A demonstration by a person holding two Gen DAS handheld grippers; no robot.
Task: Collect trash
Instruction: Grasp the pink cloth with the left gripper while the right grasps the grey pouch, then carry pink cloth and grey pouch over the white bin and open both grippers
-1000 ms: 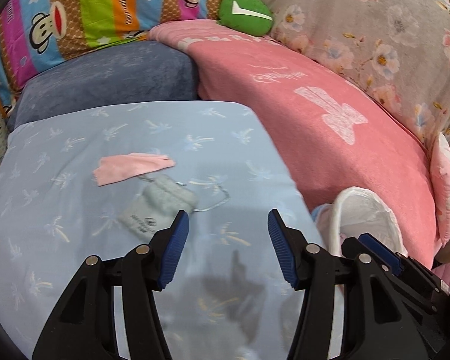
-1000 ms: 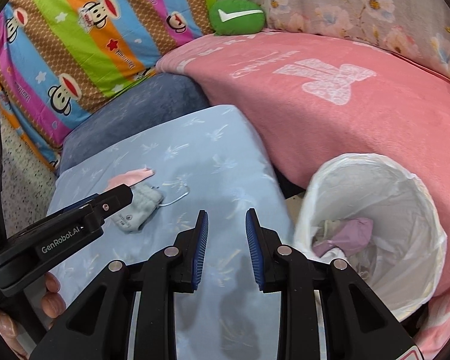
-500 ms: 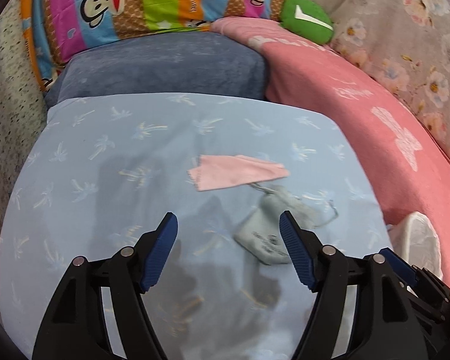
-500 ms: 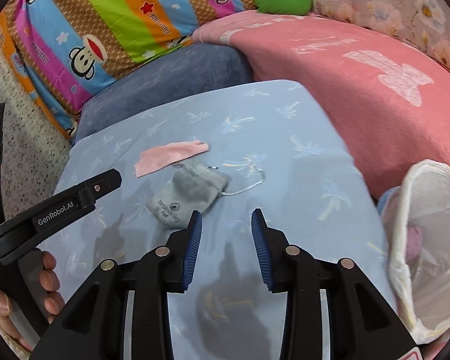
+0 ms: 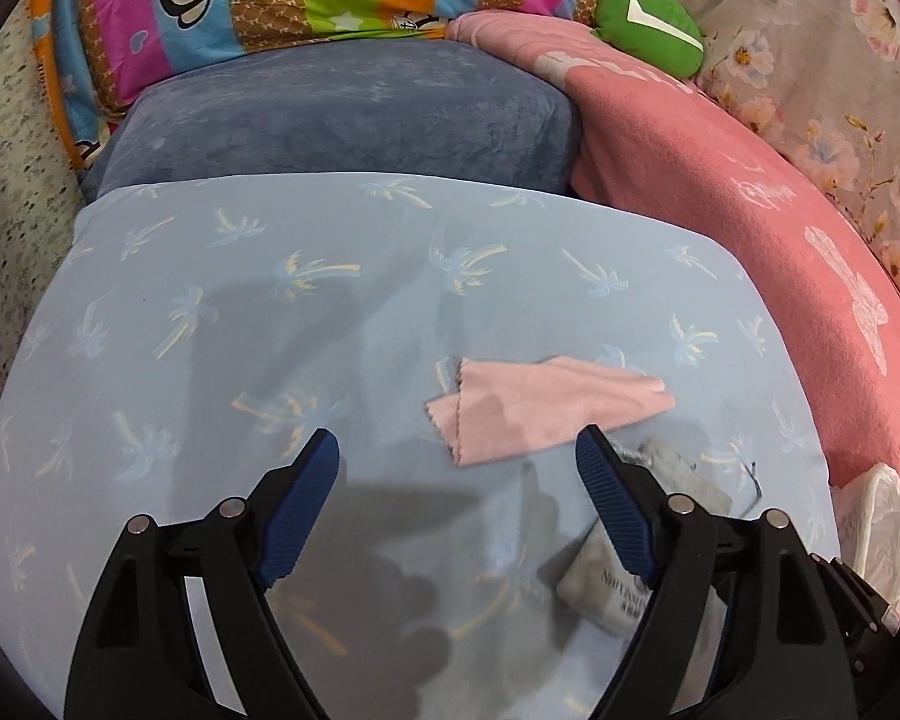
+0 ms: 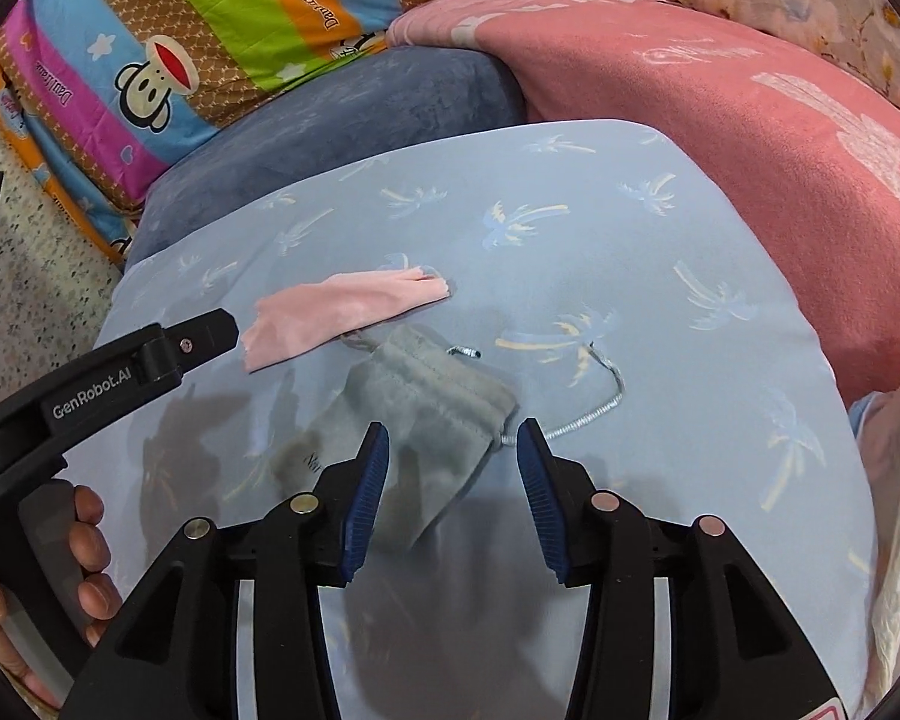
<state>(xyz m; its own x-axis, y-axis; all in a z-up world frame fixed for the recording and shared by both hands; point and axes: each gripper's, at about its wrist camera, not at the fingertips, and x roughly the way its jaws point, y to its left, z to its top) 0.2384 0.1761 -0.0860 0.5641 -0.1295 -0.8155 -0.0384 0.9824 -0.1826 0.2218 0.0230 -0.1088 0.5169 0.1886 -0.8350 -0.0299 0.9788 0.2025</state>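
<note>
A: Both claws are over the light blue palm-print cushion (image 5: 342,324). What's the trash?

B: Two pieces. A pink cloth (image 5: 540,399), flat and folded with a pinked edge, lies right of centre. Just nearer and to its right is a grey drawstring pouch (image 6: 426,414), soft, with small dark print near its closed end and a silver cord (image 6: 594,414) looping off to the right.

A: Are the claws holding anything?

B: No. The left claw (image 5: 456,504) is spread wide and holds nothing, with the pink cloth's near edge between its tips. The right claw (image 6: 450,492) is parted moderately and also holds nothing, hovering over the pouch's mouth end.

A: What's different from a second ago?

B: The left claw has swung left and spread wider; the cloth sat off to its left before and now lies between its tips. The right claw has turned away from the bin and closed in on the pouch, jaws wider. Neither item has moved on the cushion.

A: What's hard to see?

B: The white bin liner (image 5: 876,516) is only a sliver at the right edge, its contents hidden. In the left view a finger (image 5: 615,510) covers much of the pouch. The print is unreadable, and whether either claw touches the fabric can't be told.
</note>
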